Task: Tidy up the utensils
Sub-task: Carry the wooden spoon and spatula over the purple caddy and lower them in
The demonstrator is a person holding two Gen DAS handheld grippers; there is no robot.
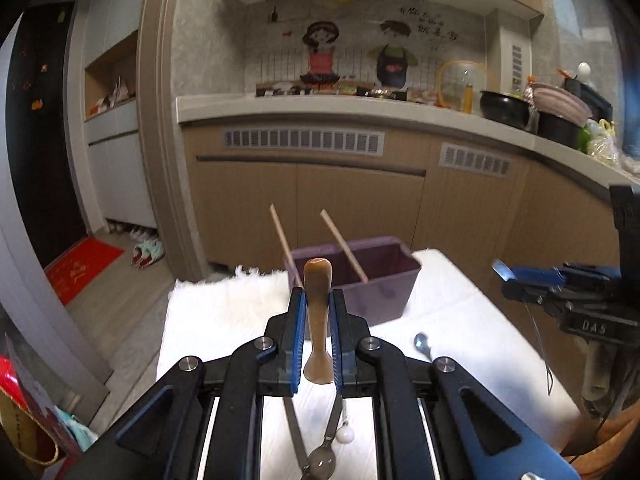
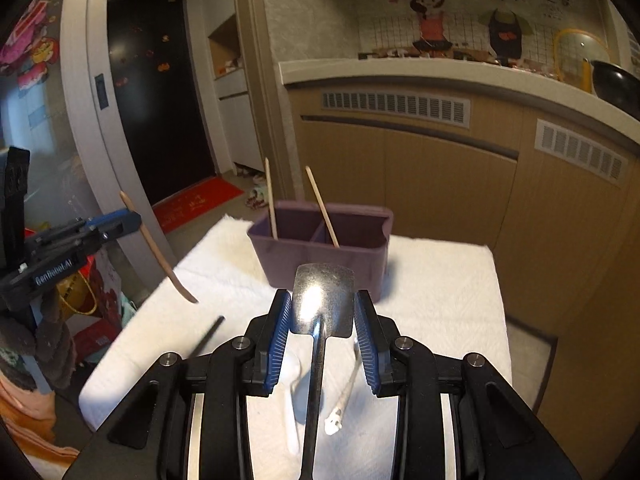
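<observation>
Above the white table [image 2: 440, 280], your left gripper [image 1: 318, 308] grasps a wooden spoon [image 1: 318, 320]; your right gripper [image 2: 322, 320] clamps a metal spatula [image 2: 322, 300]. Near the far edge, the purple bin [image 2: 320, 256] holds two chopsticks [image 2: 322, 204].

table [image 2: 460, 360] | white cloth [image 2: 440, 280] | purple caddy [image 2: 320, 264], spoons [image 1: 422, 346]

Two chopsticks [image 2: 273, 200] lean in purple bin [image 2: 324, 260]; right compartment's free.
</observation>
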